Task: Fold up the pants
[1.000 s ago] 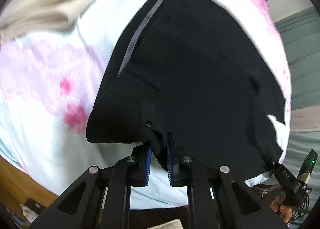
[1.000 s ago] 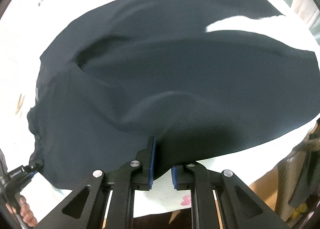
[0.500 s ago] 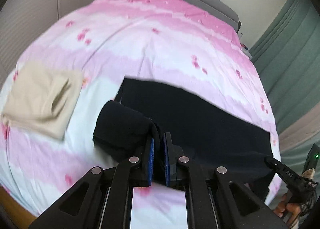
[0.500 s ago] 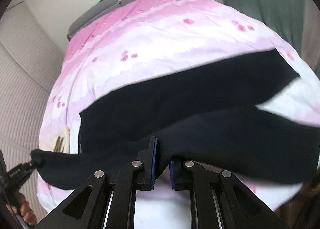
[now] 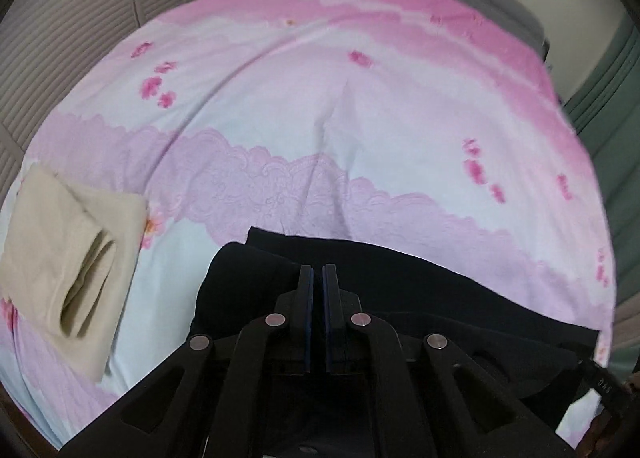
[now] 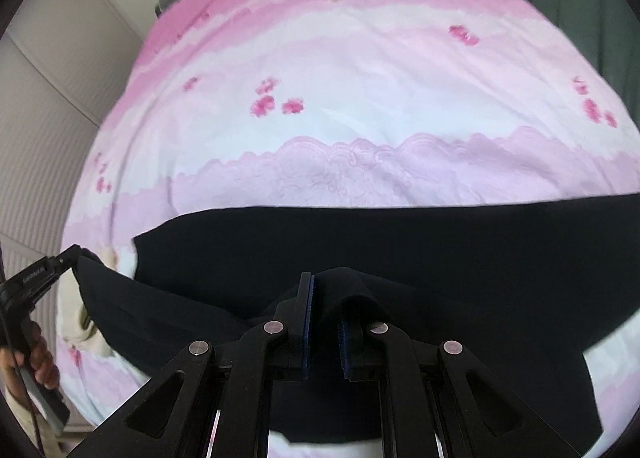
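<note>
Both grippers are held low over the near edge of the bed [image 5: 360, 106], fingers pointing toward its head. The left gripper [image 5: 318, 278] is clenched on a bunched edge of the black pants [image 5: 440, 298]; the right gripper [image 6: 324, 298] also pinches a raised fold. The matte, soft pants lie across the bed's near edge on a pink-and-white lace-printed cover. A folded beige garment [image 5: 68, 258] sits at the near left corner.

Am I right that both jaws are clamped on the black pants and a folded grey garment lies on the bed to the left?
Nearly. The folded garment is beige, not grey; the left wrist view shows it on the pink bedspread, left of the black pants. The rest holds: the left gripper and right gripper each have their jaws clamped on the pants.
</note>
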Available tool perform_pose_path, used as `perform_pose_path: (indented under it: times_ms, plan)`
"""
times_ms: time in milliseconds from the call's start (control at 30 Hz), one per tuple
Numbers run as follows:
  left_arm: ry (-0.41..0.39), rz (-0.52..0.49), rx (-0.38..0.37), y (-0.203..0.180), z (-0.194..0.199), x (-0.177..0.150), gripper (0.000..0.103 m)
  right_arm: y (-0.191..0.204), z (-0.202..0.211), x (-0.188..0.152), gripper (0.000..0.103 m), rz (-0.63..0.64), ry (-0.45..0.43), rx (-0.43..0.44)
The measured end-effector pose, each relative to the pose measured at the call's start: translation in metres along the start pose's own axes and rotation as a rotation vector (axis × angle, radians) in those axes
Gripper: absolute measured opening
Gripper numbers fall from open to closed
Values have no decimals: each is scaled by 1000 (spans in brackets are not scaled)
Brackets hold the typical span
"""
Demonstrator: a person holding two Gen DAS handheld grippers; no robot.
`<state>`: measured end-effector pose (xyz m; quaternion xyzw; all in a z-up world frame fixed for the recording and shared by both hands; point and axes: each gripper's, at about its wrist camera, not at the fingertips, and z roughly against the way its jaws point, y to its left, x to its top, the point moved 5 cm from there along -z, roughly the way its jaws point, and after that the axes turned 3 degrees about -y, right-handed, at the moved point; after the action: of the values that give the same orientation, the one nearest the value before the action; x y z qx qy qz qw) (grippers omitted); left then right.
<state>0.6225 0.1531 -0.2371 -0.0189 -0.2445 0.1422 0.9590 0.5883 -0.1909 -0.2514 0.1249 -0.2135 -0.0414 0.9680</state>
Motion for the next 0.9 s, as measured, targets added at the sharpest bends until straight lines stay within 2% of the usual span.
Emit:
perform_pose_path:
  times_ms: [167, 233, 267, 300, 367, 433, 500, 567, 667, 767, 900]
  plan:
    - [39, -54, 74, -8, -44, 12, 5, -8, -62, 22, 12, -6, 85, -25]
    - [51, -74, 97, -9, -57, 18, 5, -14, -84, 26, 13, -48, 136, -29]
    - [60, -86, 109, -10, -61, 19, 6, -15, -88, 27, 16, -59, 151, -32]
    - [71, -104, 129, -11, -66, 20, 12, -16, -91, 27, 20, -70, 164, -37]
    - [99, -150, 144, -15, -71, 20, 26, -12, -91, 29, 43, -72, 168, -21]
    - [94, -177, 104, -23, -62, 17, 37, -1, -83, 29, 50, -41, 154, 6]
    - [61, -202, 61, -33, -42, 11, 62, 6, -70, 27, 54, -9, 135, 9]
    - [8, -255, 10, -46, -16, 1, 63, 14, -49, 23, 64, 23, 99, 34]
    - [-17, -357, -68, -68, 24, -24, 65, 23, -9, 14, 70, 94, 14, 36]
    - [-50, -455, -136, -90, 63, -56, 67, 21, 35, -2, 71, 107, -55, 28]
    - [-95, -601, -216, -121, 108, -107, 71, -3, 90, -41, 72, 50, -113, -12]
